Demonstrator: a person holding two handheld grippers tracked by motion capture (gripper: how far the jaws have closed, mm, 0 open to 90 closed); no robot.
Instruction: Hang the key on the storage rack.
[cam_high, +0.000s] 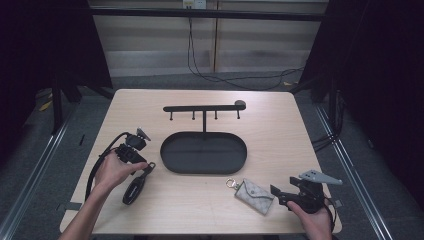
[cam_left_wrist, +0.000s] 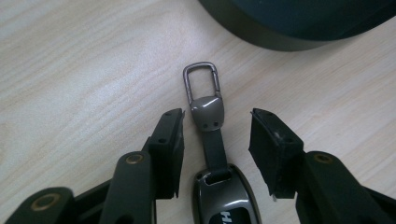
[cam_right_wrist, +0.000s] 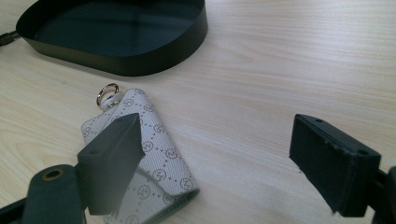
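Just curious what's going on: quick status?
Left gripper open, jaws astride key fob strap. Right gripper open beside key pouch. Nothing in the way.

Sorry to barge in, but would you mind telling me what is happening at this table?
A person works with a gripper in each hand. The left gripper has its open jaws on either side of a car key fob's strap, not yet pinching it. The right gripper rests open beside a patterned key pouch. A black tray with a hook rack waits behind.
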